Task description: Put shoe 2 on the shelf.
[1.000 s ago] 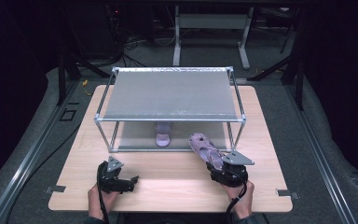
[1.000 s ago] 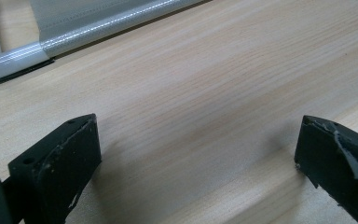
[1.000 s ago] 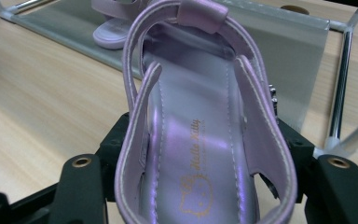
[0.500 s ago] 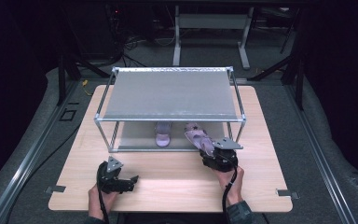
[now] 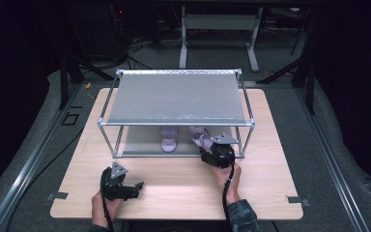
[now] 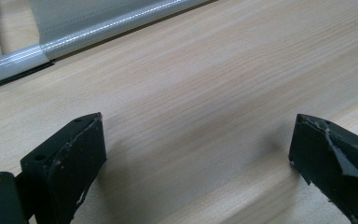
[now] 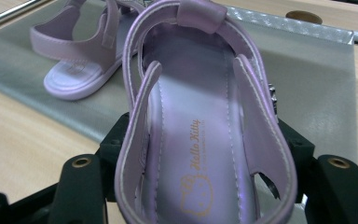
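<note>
My right gripper (image 5: 213,151) is shut on the heel end of a purple sandal (image 5: 199,137), its jaws pressing both sides of the sole (image 7: 200,116). The sandal's toe points in under the metal rack (image 5: 174,99), over the rack's grey lower mat (image 7: 317,79). A second matching purple sandal (image 5: 168,138) lies on that mat just to the left (image 7: 81,60). My left gripper (image 5: 134,186) rests low on the wooden table near the front left. Its jaws stand wide open with nothing between them (image 6: 196,158).
The rack has a grey top shelf on silver tube legs (image 5: 249,137) and stands at the middle of the wooden table (image 5: 174,188). A corner of its lower frame (image 6: 14,60) lies ahead of the left gripper. Dark floor and stands surround the table.
My right gripper has carried the sandal forward and slightly left, from in front of the rack to under its front rail beside the other sandal. The left gripper has stayed put.
</note>
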Demonstrator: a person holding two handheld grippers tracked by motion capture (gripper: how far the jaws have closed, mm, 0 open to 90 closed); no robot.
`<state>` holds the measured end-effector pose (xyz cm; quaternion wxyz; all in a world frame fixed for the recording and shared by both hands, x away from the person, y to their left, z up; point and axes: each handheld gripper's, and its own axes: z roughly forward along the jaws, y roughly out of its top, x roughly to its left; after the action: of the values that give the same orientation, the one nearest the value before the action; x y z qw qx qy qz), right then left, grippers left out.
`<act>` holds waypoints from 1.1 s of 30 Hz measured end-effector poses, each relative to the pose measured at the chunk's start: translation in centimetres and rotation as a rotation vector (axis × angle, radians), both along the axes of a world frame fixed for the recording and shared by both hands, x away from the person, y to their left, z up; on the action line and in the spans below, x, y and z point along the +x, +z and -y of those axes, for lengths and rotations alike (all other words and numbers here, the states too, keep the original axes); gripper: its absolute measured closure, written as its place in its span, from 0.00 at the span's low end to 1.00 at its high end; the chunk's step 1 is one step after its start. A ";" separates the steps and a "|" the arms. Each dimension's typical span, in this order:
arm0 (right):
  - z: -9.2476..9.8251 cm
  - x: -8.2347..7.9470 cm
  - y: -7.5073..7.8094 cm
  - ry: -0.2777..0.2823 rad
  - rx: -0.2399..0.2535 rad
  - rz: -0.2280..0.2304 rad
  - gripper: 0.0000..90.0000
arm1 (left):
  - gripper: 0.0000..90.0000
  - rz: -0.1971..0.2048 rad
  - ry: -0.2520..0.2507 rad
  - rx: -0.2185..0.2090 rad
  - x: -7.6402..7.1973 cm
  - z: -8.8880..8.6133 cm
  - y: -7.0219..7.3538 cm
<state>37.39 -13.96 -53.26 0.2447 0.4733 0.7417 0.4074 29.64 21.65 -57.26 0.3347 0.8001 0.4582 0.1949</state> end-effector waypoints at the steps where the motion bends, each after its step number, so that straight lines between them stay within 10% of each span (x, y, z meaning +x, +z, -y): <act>1: -0.3 0.2 0.0 -0.003 -0.005 -0.001 0.42 | 0.04 0.001 0.000 0.000 0.0 0.0 0.0; 21: -3.6 3.7 -2.3 -0.095 -0.001 -0.118 0.35 | 0.04 0.005 0.004 -0.001 -0.1 0.1 0.0; 27: -2.9 2.8 -1.5 -0.036 0.024 -0.128 0.21 | 0.04 0.004 0.004 -0.002 -0.1 0.0 0.0; 33: -1.6 0.6 -0.9 -0.006 -0.009 -0.094 0.33 | 0.04 0.005 0.004 -0.001 -0.1 0.1 0.0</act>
<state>38.03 -12.36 -54.19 0.2132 0.4930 0.7527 0.3807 29.59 21.59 -57.29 0.3357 0.7985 0.4590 0.1973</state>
